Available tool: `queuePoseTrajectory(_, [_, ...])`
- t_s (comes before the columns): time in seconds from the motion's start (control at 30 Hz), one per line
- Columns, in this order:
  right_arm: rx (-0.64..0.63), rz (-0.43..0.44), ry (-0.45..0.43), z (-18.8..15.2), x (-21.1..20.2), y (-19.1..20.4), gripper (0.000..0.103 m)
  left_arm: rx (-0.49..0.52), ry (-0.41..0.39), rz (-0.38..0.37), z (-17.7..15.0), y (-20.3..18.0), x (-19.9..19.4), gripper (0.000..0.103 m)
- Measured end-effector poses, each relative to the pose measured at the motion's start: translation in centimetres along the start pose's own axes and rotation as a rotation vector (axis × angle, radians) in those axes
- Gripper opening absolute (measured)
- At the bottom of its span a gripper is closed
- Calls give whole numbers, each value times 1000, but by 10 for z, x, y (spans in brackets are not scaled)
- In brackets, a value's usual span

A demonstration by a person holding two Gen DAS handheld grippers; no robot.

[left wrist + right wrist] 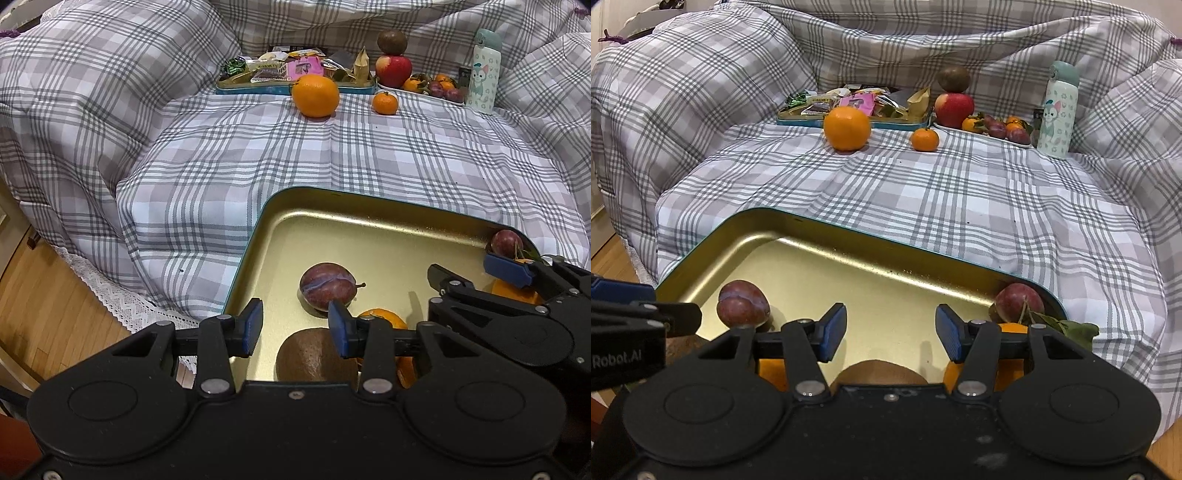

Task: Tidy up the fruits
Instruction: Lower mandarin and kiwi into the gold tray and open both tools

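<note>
Both your tongs (295, 326) (891, 332) hung released over the part-filled tray (849, 258); the orange (846, 128) and mandarin (924, 139) remained on the bed.

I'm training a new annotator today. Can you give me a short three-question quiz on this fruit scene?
1. True or false: the left hand-held gripper grips a plum.
2. What stands on the red apple? A) a mandarin B) a brown kiwi-like fruit C) a bottle
3. Fill in: the large orange lies on the checked ____, not in the gold tray.

Key: 1 false, its jaws are open and empty; 2 B; 3 blanket.
</note>
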State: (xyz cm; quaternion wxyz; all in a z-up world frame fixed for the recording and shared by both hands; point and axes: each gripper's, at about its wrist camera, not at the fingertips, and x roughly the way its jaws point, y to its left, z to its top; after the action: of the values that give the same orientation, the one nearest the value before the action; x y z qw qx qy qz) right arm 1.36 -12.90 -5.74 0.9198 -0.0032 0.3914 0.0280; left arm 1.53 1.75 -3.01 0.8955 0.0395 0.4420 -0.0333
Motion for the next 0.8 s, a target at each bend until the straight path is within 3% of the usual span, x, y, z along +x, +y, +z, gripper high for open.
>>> queuePoseTrajectory(0.8, [151,34,36,-1,-45,-18,56,6,21,25,2,-1,2,48])
